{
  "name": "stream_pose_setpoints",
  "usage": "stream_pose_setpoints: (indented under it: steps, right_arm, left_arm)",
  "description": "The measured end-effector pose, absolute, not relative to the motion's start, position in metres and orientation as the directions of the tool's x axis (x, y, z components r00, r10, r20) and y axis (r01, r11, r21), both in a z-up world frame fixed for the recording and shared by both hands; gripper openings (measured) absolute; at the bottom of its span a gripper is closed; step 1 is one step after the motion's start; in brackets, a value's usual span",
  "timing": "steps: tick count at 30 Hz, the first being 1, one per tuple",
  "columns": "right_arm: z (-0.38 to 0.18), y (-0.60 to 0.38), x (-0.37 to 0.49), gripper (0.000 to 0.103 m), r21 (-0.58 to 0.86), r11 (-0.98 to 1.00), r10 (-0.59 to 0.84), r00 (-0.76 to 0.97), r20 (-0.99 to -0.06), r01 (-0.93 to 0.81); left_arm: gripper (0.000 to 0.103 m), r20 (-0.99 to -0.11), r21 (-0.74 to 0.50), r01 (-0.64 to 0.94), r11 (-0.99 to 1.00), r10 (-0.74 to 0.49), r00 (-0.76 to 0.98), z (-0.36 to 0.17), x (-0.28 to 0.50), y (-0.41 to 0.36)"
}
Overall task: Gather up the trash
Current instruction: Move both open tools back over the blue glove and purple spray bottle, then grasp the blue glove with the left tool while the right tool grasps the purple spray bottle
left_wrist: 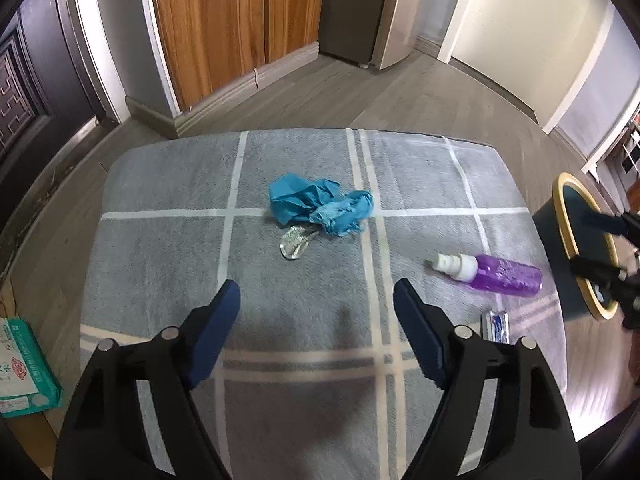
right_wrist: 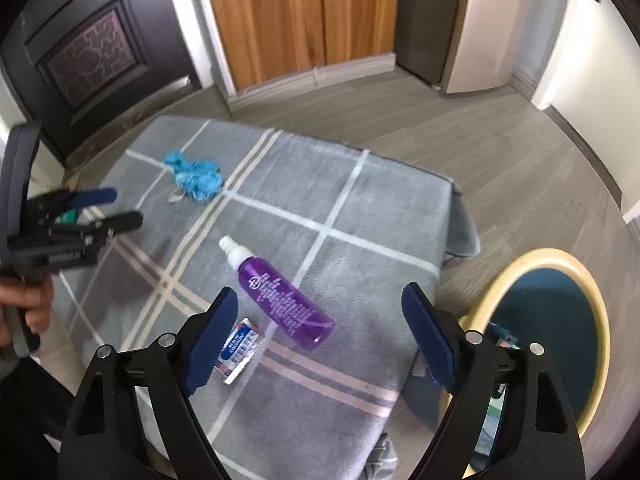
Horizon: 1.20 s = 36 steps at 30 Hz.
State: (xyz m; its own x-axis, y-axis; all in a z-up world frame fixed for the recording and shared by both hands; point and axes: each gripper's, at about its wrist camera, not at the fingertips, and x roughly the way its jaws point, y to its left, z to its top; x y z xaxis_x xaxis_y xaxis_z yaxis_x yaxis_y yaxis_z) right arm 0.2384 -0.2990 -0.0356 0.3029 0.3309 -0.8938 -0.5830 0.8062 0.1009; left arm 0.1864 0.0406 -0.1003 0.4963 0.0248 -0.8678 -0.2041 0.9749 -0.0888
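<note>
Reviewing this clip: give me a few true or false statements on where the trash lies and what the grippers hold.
1. The purple spray bottle stands upright. False: it lies on its side on the grey cloth.
2. The left gripper is open and empty. True.
3. The blue crumpled paper is inside the bin. False: it lies on the cloth.
4. The bin stands beside the table, on the floor. True.
5. The right gripper grips the small packet. False: it is open and empty.

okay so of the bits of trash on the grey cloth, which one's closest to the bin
The purple spray bottle, lying on its side toward the cloth's bin-side edge. The small wrapper lies just beyond it; the crumpled blue glove is far across.
</note>
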Motion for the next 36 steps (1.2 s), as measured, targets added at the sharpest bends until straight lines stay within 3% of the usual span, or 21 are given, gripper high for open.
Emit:
stream_pose_setpoints:
  steps: [10,13,16,18,21,22,24,36]
  right_arm:
    - [-0.068,-0.263,0.235,0.081,0.048,0.733,0.283,0.241,-0.928,-0.678]
    - [-0.082,-0.251,0.232,0.078,0.014,0.703,0.248,0.227,-0.942,-0.711]
    - [-0.096,-0.241,0.233,0.072,-0.008,0.682,0.218,0.214,-0.952,-0.731]
    - [-0.104,-0.236,0.234,0.061,-0.017,0.673,0.203,0.207,-0.957,-0.740]
    - [-0.109,-0.232,0.238,0.049,0.012,0.675,0.222,0.187,-0.957,-0.738]
    - [-0.109,-0.231,0.238,0.046,0.023,0.673,0.231,0.181,-0.956,-0.739]
    - [-0.107,-0.229,0.238,0.036,0.024,0.672,0.231,0.179,-0.956,-0.740]
    - [-0.065,-0.256,0.240,0.034,0.080,0.732,0.324,0.243,-0.914,-0.677]
  left_arm:
    - [0.075,-0.863,-0.128,-0.214,0.968,-0.003,0.505,-0.108,0.232,0.051]
    - [0.070,-0.870,-0.142,-0.217,0.966,-0.017,0.492,-0.119,0.248,0.051]
    - [0.056,-0.881,-0.156,-0.233,0.960,-0.028,0.473,-0.133,0.260,0.051]
    - [0.051,-0.866,-0.191,-0.241,0.952,-0.047,0.498,-0.134,0.261,0.055]
    - [0.031,-0.856,-0.226,-0.225,0.948,-0.084,0.510,-0.132,0.261,0.053]
    - [0.029,-0.858,-0.217,-0.219,0.951,-0.079,0.507,-0.131,0.261,0.051]
    - [0.028,-0.861,-0.189,-0.200,0.961,-0.064,0.504,-0.129,0.260,0.045]
    - [0.024,-0.830,-0.189,-0.182,0.965,-0.058,0.555,-0.097,0.237,0.036]
